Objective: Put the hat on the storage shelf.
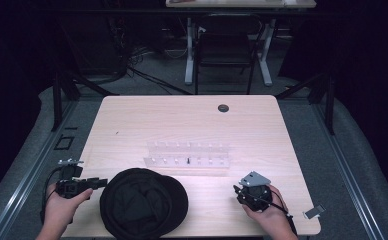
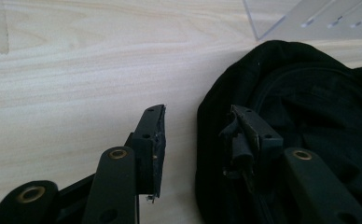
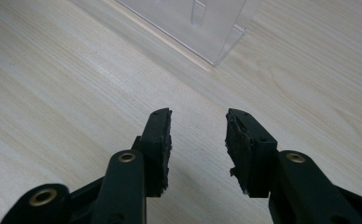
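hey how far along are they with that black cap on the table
Barely begun, by the look of it. The black cap lies flat on the table, ungripped. In hand: the left gripper is open at its edge, one jaw over the fabric. The right gripper is open over bare wood near the clear rack. Gripping and moving it remain.

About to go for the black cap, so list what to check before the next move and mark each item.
1. Left tongs open: ok, gap between the jaws with nothing in it.
2. Right tongs open and empty: ok, bare table between the jaws.
3. Black cap within reach of the left tongs: ok, its edge lies just beside one jaw.
4. Cap already gripped: not ok, no pad presses on it.
5. Clear rack free of the cap: ok, they lie apart.
6. What the rack's slots hold: cannot tell, too small.
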{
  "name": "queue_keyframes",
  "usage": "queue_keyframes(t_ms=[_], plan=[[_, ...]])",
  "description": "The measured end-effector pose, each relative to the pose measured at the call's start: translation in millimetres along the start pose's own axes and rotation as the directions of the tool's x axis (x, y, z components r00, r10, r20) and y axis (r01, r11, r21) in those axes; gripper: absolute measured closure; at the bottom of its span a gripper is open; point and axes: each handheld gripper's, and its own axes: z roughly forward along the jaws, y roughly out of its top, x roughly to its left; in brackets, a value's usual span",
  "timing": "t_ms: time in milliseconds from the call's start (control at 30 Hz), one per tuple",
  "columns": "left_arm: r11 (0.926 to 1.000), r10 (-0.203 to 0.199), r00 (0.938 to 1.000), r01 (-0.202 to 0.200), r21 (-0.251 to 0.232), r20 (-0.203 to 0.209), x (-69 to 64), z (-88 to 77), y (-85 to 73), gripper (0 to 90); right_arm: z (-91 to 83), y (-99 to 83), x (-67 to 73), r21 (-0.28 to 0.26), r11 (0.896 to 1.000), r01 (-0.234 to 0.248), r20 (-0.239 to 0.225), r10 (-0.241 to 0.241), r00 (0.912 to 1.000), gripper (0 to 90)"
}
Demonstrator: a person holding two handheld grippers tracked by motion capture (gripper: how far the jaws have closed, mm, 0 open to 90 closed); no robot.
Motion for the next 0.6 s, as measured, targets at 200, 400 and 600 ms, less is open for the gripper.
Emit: queue_keyframes(t_ms=[200, 400, 600], plan=[[0.9993, -0.008, 0.9999, 0.008, 0.037, -0.009, 3.4, -11.0, 1.5, 56.8, 0.4, -0.3, 0.2, -0.004, 1.000, -0.008, -0.002, 0.008, 1.0000, 59.9], [0.9967, 0.007, 0.9996, -0.005, 0.081, -0.026, 1.6, -20.1, 3.0, 57.4, 1.6, -0.7, 0.9, 0.002, 1.000, -0.010, -0.004, 0.010, 0.9999, 59.4], [0.9922, -0.030, 0.9994, 0.029, 0.122, 0.013, -2.2, -24.5, 3.6, 60.1, 0.6, -0.7, 0.6, 0.001, 1.000, -0.009, -0.006, 0.009, 0.9999, 59.1]])
